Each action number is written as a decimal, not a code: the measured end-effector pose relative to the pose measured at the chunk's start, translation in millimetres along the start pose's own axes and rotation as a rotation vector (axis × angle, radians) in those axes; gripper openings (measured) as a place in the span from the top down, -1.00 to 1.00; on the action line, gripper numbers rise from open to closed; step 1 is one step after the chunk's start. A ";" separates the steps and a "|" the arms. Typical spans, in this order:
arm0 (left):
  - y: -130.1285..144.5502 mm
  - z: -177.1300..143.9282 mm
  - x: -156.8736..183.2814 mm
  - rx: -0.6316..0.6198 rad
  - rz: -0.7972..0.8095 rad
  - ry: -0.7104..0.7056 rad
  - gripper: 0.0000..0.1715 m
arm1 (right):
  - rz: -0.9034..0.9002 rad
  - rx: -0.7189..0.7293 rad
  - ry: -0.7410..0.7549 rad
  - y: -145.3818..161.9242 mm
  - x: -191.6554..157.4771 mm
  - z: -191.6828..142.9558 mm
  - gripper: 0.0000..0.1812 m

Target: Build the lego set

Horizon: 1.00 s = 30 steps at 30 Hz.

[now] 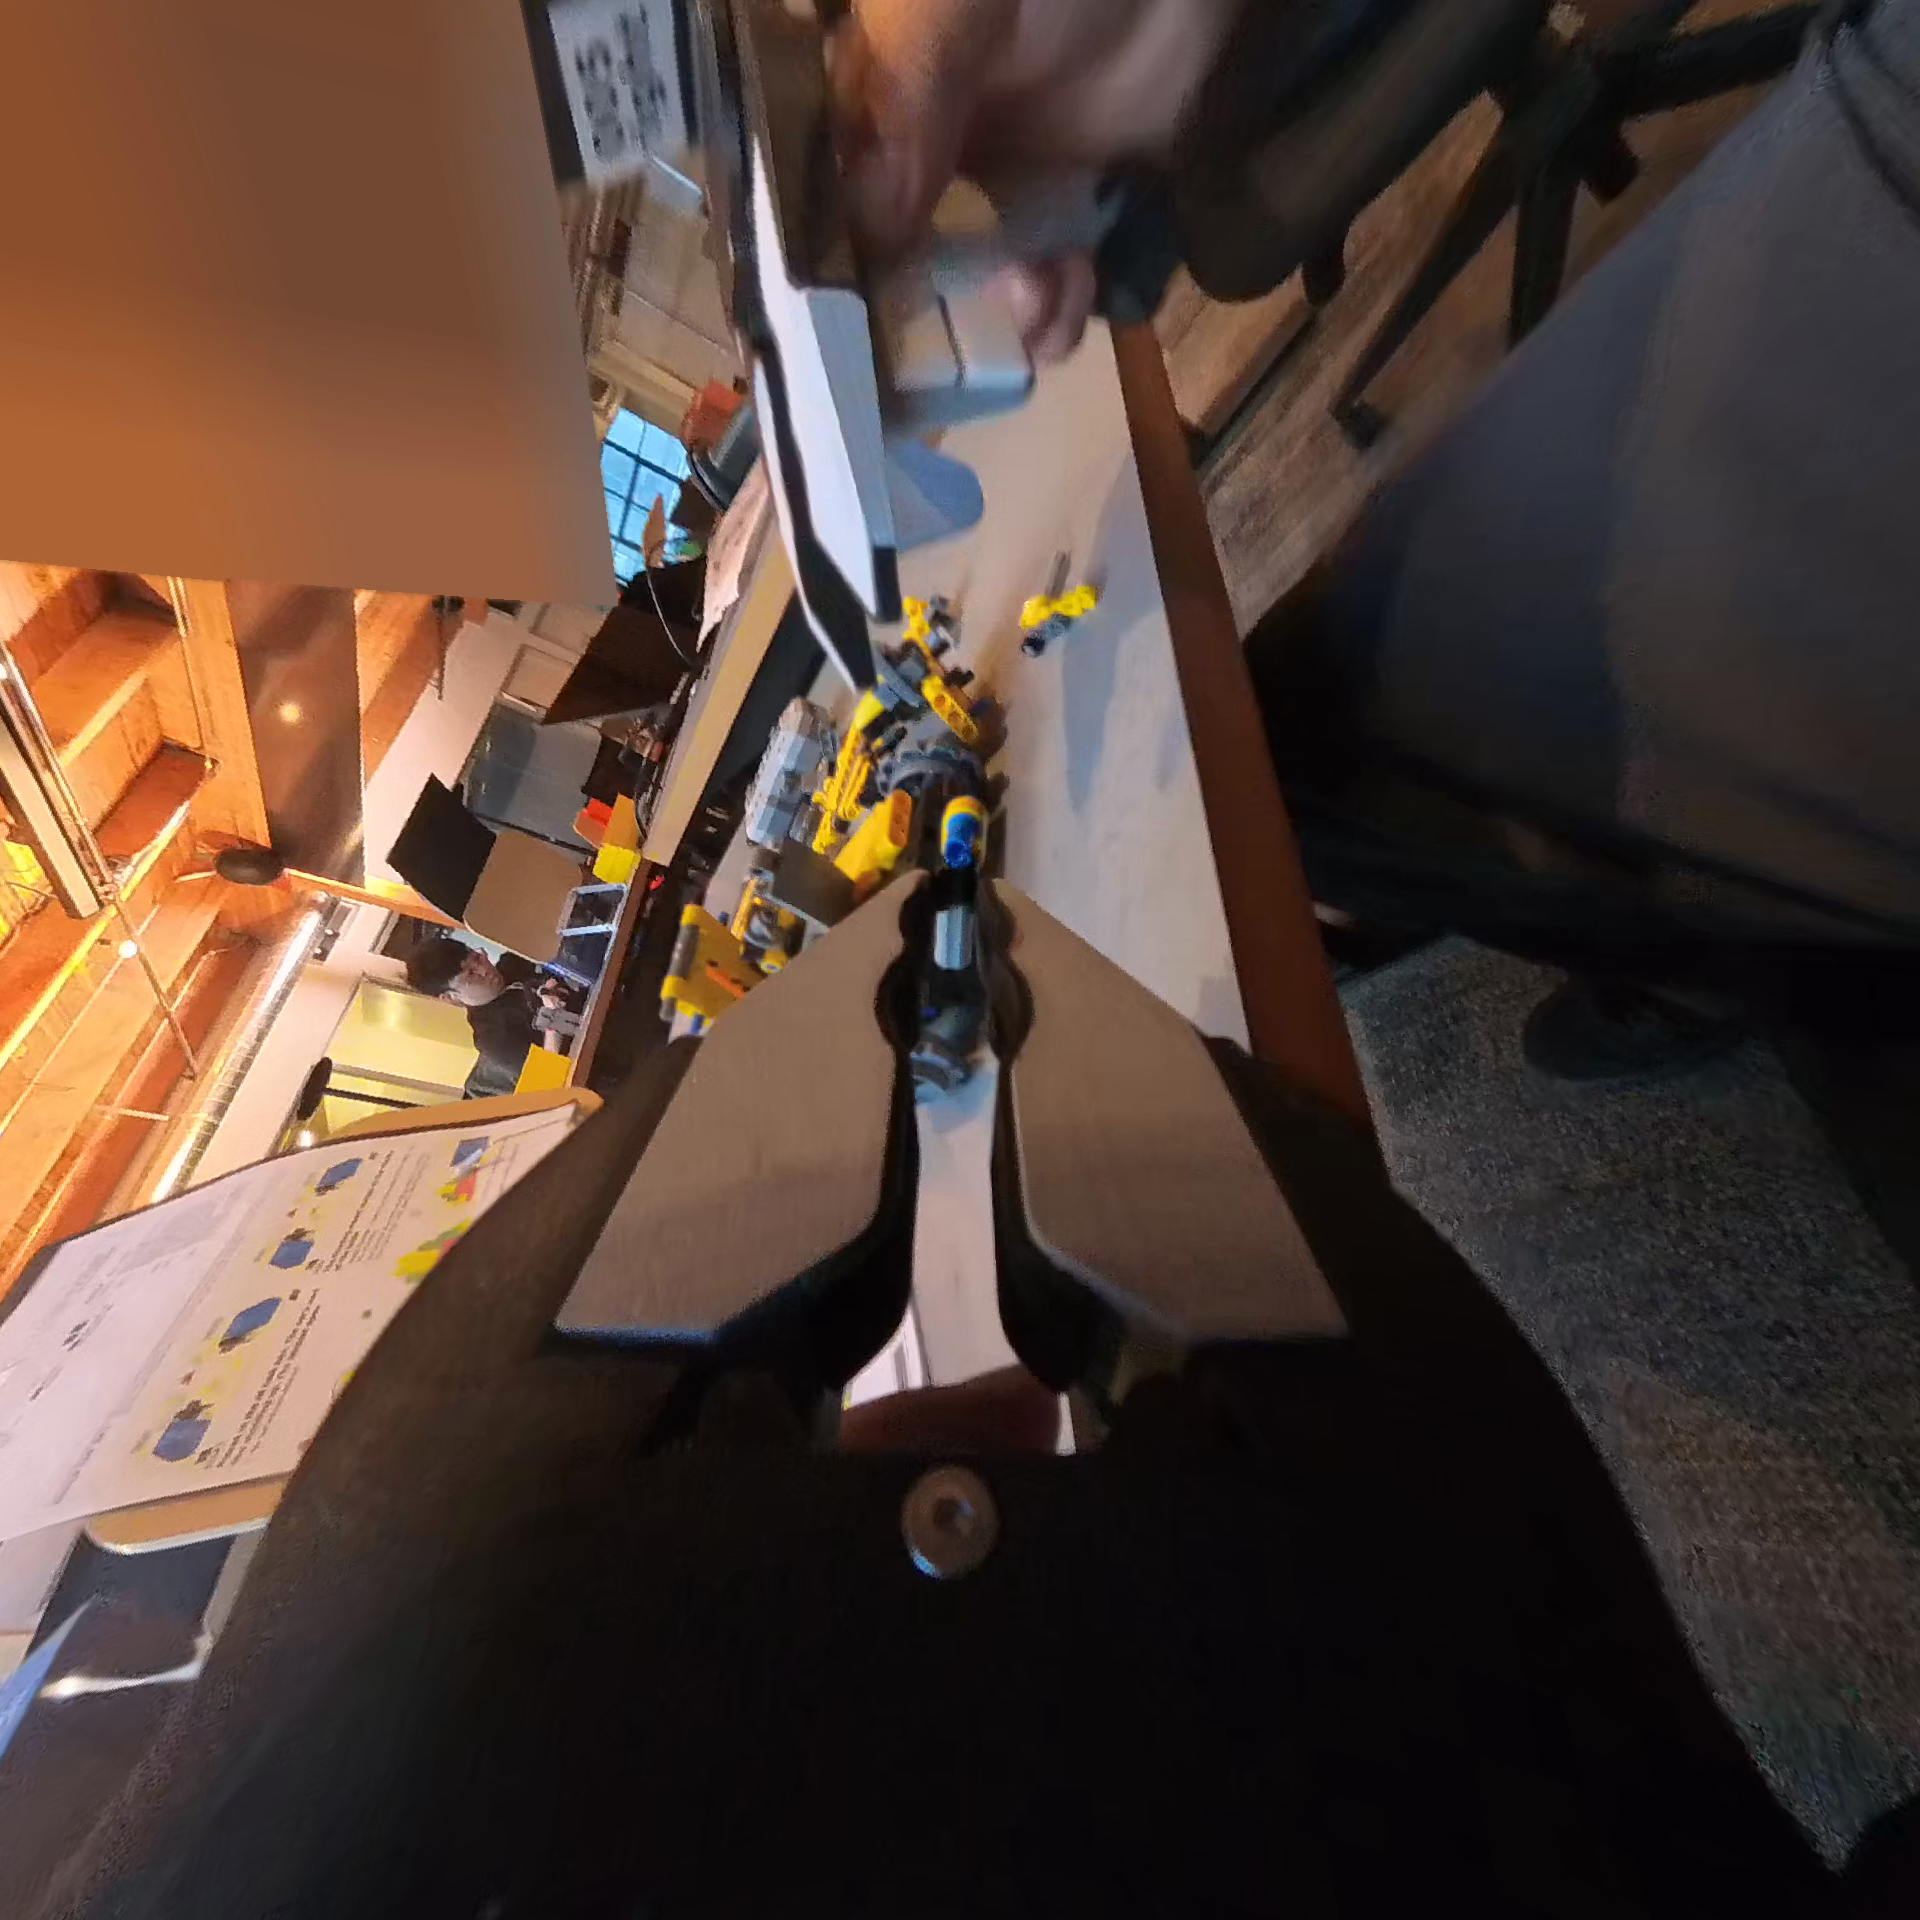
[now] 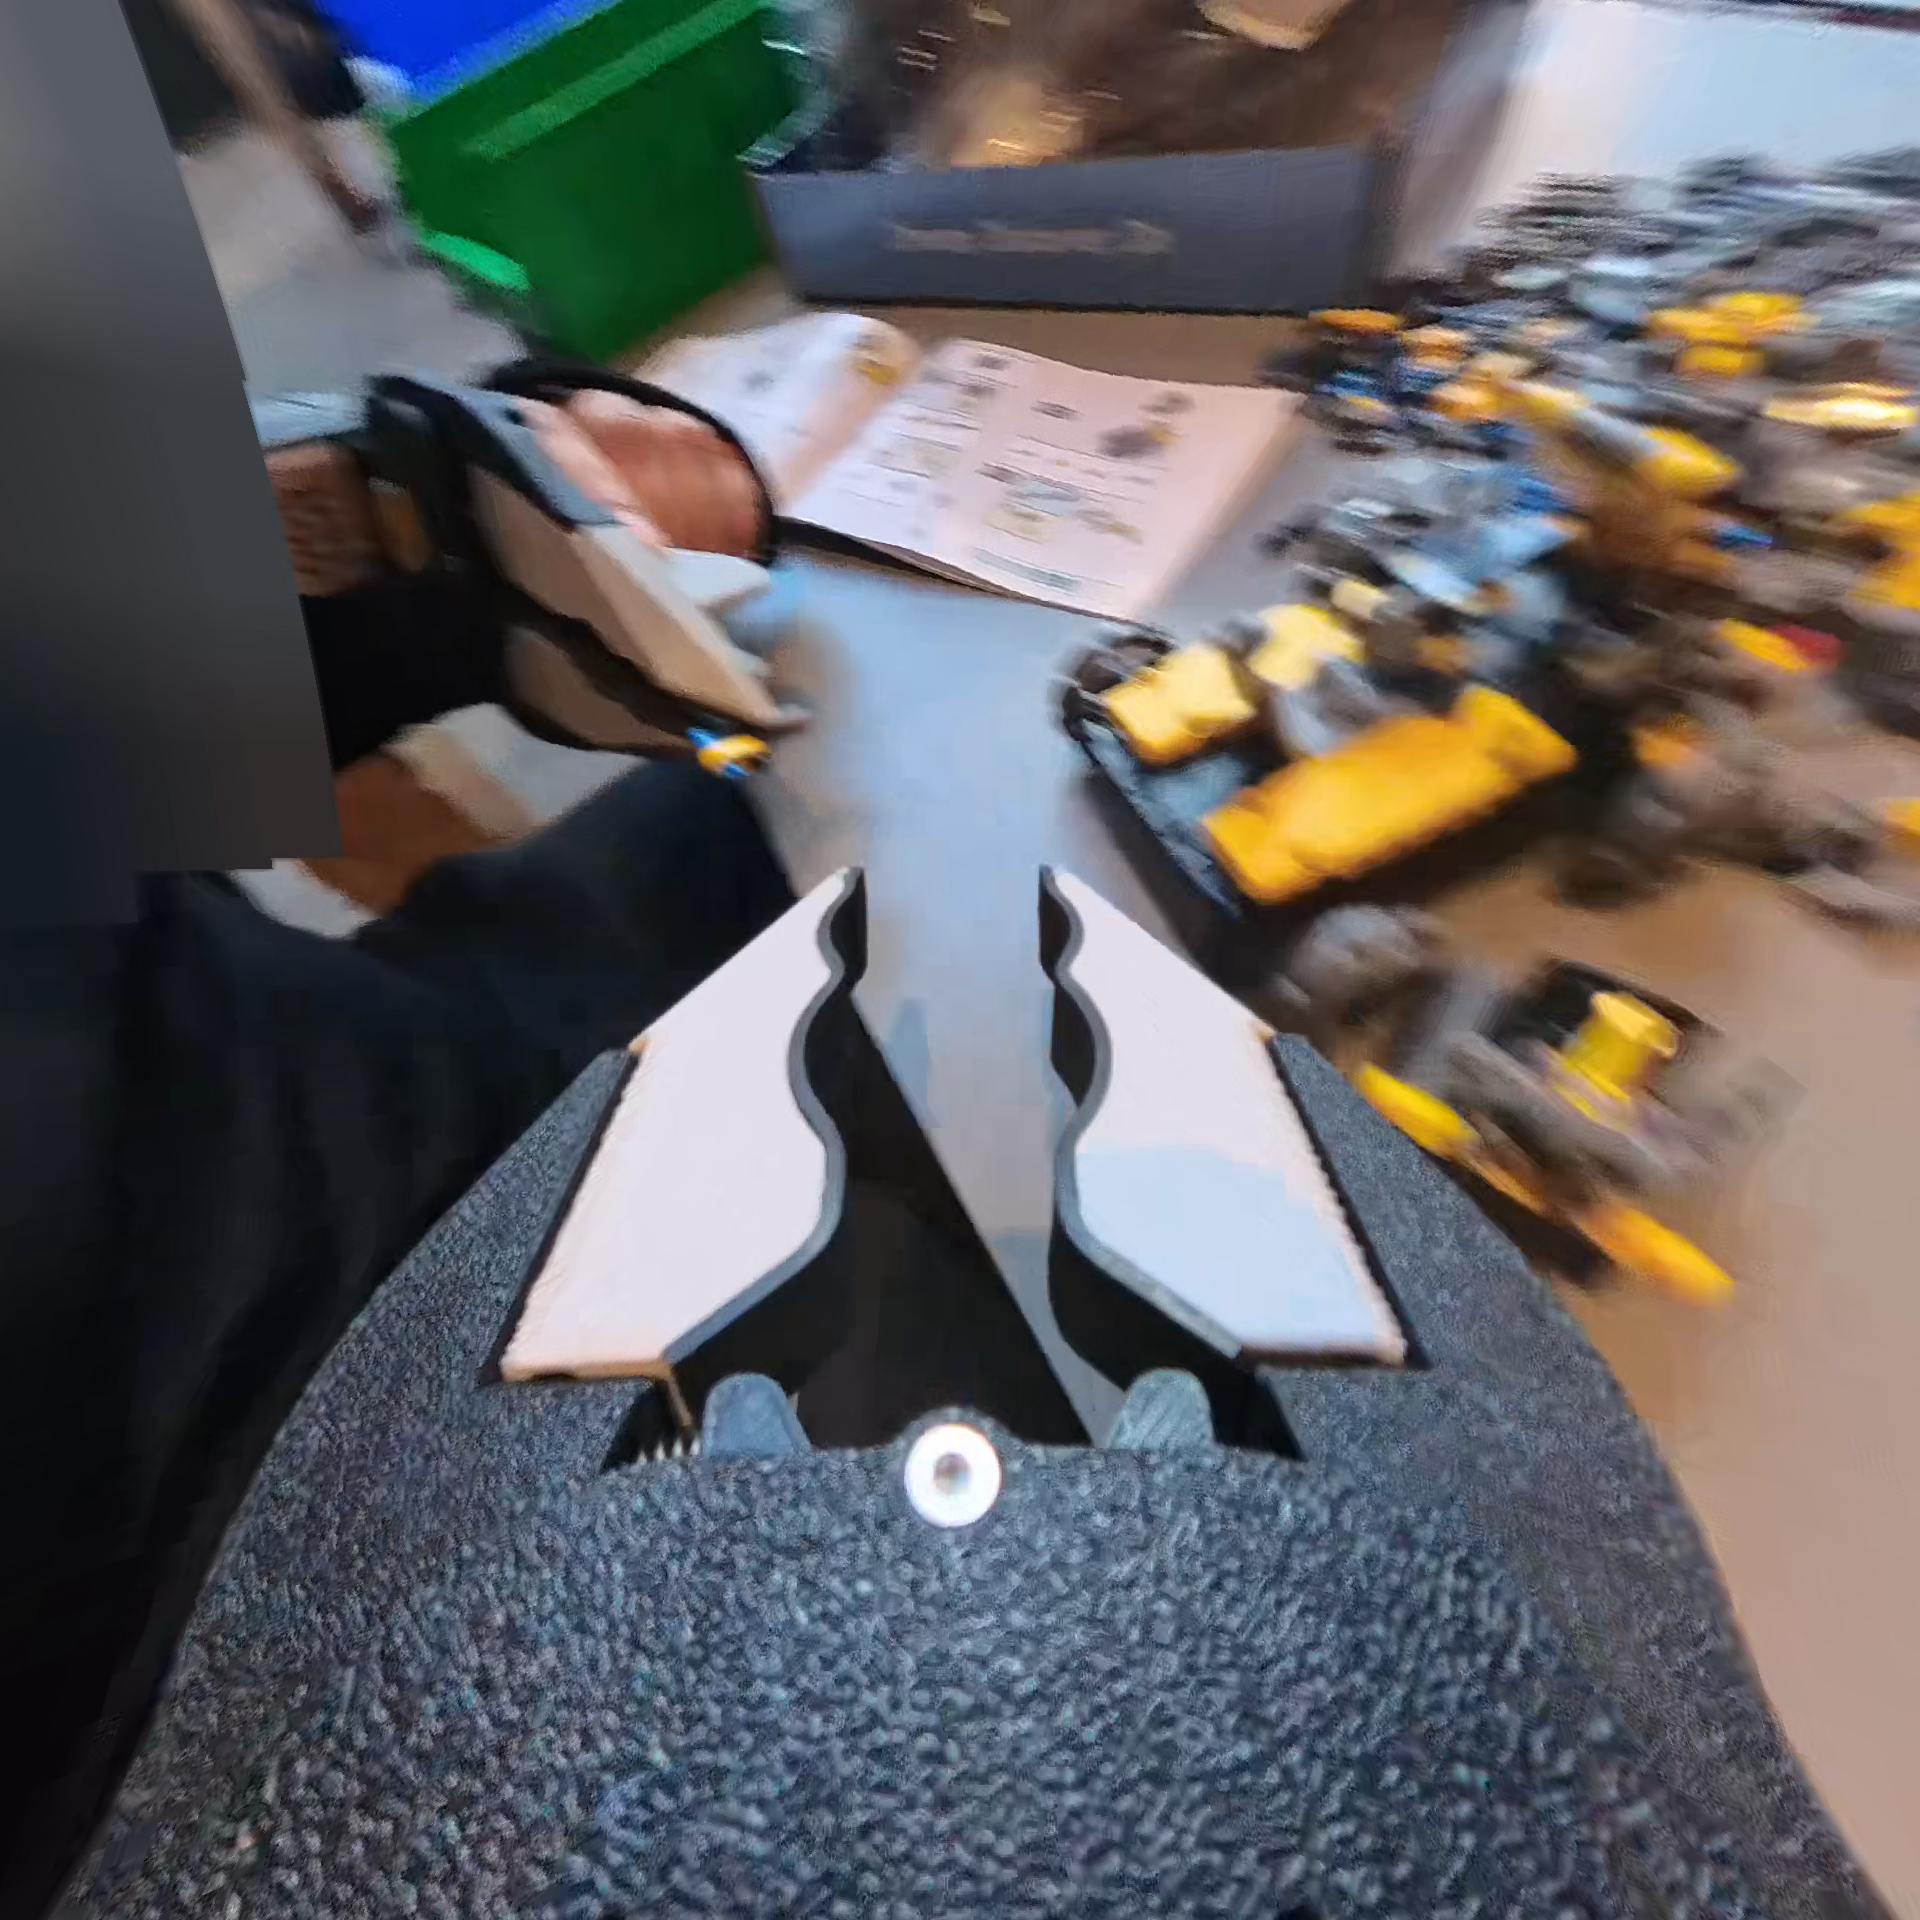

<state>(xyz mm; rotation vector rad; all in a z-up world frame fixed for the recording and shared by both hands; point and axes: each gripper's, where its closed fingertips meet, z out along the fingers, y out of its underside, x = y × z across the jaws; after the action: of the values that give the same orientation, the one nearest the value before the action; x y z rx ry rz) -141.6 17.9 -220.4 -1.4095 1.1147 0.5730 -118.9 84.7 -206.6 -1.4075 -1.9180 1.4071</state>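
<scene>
A slim grey toy-brick rod with a yellow and blue tip [image 1: 954, 940] sits pinched between the tan fingers of the left gripper [image 1: 951, 883], whose jaws press in on its sides; the yellow and blue end pokes out just past the fingertips. In the right wrist view the same rod [image 2: 730, 750] shows as a small yellow-blue stub at the tip of the left gripper [image 2: 764, 717], held above the edge of the pale tabletop [image 2: 935, 727], near the person's dark-clothed lap.

The right gripper [image 2: 951, 883] hangs over that tabletop with its jaws spread and nothing between them; a bare strip of table runs ahead of its fingers. To its right lies a cluster of yellow, grey and black toy-brick assemblies [image 2: 1351, 769], blurred, probably partly built vehicle sections. In the left wrist view the brick pile [image 1: 883, 769] lies just beyond the rod, and a small yellow loose piece [image 1: 1058, 608] sits apart nearer the wooden table edge [image 1: 1226, 727], with open surface around it.

An open instruction booklet [image 2: 1039, 468] lies flat beyond the bare strip, a dark cardboard box [image 2: 1060, 229] behind it and a green bin [image 2: 592, 177] to the far left.
</scene>
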 end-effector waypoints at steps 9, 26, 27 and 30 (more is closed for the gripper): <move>9.3 4.7 1.6 -0.028 -0.036 0.016 0.93 | 0.166 -0.094 0.305 54.0 55.9 -73.6 0.52; 13.9 3.2 7.7 -0.042 -0.049 0.048 0.93 | -0.097 -0.298 0.172 75.8 42.6 -13.3 0.63; 13.7 3.0 8.5 -0.039 -0.052 0.053 0.93 | -0.116 -0.302 0.170 74.1 39.1 -7.4 0.63; 13.1 3.3 10.8 -0.036 -0.050 0.067 0.93 | -0.169 -0.331 0.160 67.6 29.7 11.2 0.64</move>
<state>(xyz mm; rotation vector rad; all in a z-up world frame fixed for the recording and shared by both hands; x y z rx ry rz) -147.6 19.8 -236.6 -1.4922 1.1236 0.5157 -106.8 105.0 -277.4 -1.4090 -2.1747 0.9026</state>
